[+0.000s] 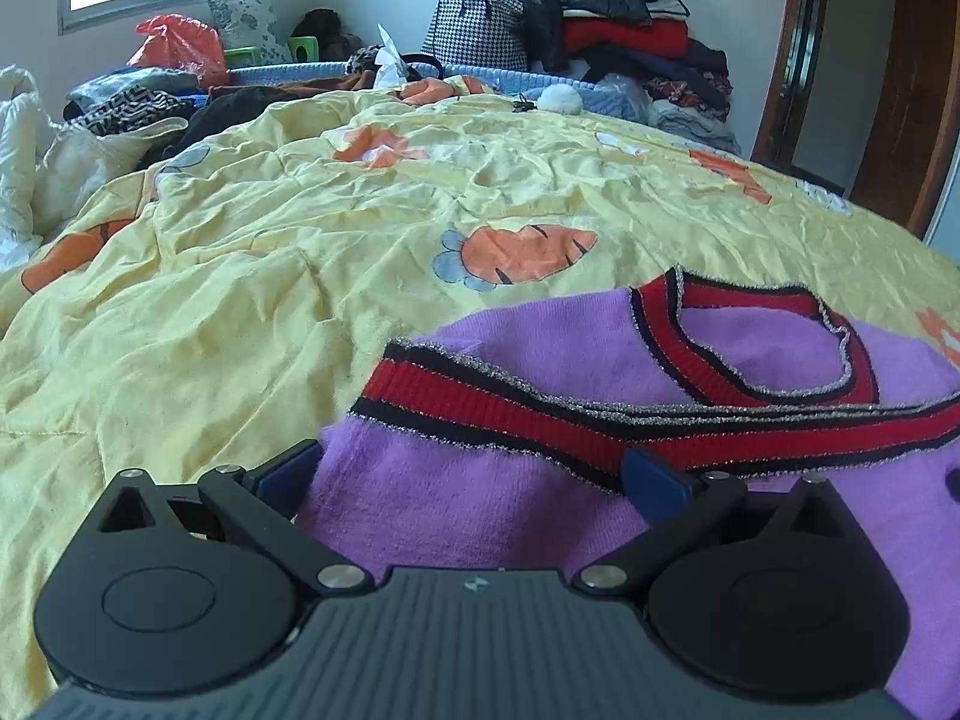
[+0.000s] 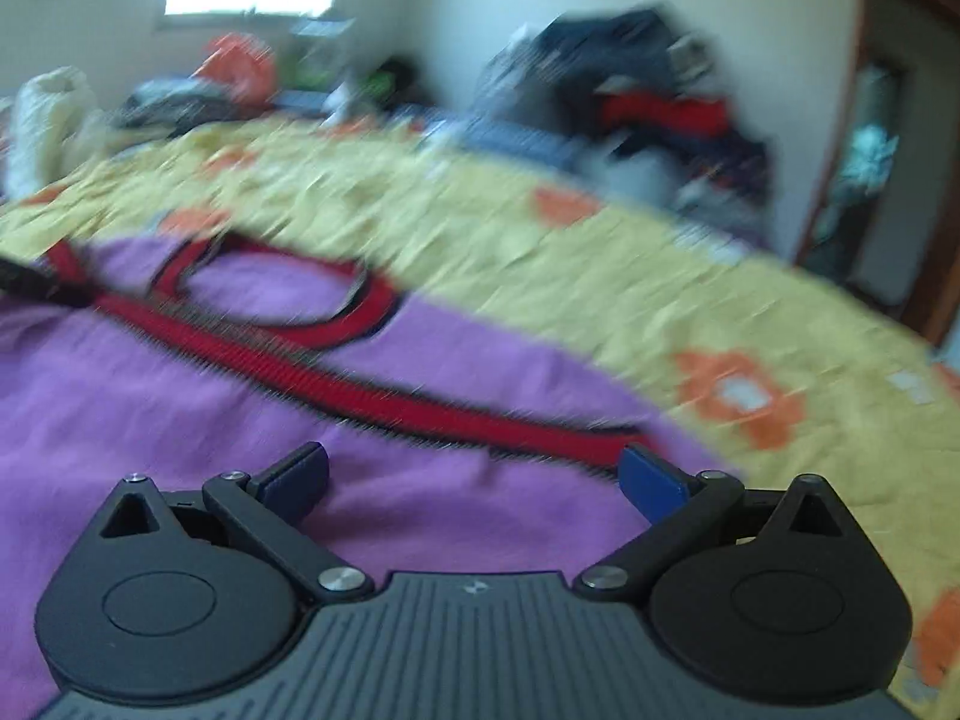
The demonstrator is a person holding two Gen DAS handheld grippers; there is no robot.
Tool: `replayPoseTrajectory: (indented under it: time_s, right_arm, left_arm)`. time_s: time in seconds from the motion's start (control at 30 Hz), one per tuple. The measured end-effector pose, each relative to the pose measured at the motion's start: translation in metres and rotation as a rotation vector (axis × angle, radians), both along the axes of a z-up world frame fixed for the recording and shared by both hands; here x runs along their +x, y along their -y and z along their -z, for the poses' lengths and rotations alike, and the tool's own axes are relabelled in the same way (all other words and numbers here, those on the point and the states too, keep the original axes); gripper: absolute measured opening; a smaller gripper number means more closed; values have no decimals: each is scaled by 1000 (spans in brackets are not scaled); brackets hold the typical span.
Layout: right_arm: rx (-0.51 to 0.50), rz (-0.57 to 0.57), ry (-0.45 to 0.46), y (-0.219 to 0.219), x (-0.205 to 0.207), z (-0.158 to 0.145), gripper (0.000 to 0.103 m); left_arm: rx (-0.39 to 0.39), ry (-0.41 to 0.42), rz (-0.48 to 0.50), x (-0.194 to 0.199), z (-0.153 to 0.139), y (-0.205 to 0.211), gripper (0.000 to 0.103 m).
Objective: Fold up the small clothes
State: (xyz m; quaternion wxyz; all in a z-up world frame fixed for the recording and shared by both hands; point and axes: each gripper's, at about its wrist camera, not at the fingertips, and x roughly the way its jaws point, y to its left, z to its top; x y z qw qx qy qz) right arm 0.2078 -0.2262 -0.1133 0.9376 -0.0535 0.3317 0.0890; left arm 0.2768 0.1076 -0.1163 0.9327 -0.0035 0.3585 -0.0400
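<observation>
Left gripper (image 1: 471,477): low over purple knitted vest with red-and-black ribbed trim (image 1: 480,498), jaws spread, fabric between them | right gripper (image 2: 474,477): spread wide above the vest (image 2: 180,420), view motion-blurred | vest lies on yellow carrot-print quilt (image 1: 240,252) | beyond: clothes pile (image 1: 600,18).

Both handheld tools are showing the same build: the left gripper (image 1: 471,474) and right gripper (image 2: 474,474) are each wearing a ribbed dark-grey body with a small pale logo at its centre, two round black housings bearing embossed circles, black link arms pinned with silver screws, and blue pads (image 1: 654,483) tipping the fingers (image 2: 651,483).
</observation>
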Motion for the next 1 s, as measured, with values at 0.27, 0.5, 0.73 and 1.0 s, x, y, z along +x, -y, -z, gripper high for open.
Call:
replayPoseTrajectory:
  time_s: [0.27,0.5,0.73,1.0]
  right_arm:
    - [93,177,-39,30,1,6,103]
    - [158,94,46,28,-40,-20,103]
    - [254,108,84,24,-86,-38,103]
    - [219,29,149,-28,-109,-45,103]
  left_arm:
    - [-39,7,-7,3,0,-5,103]
    - [-179,-97,122,11,-13,-42,103]
    - [-526,-146,230,23,-5,-95,103]
    - [-833,-352,341,67,11,-104,103]
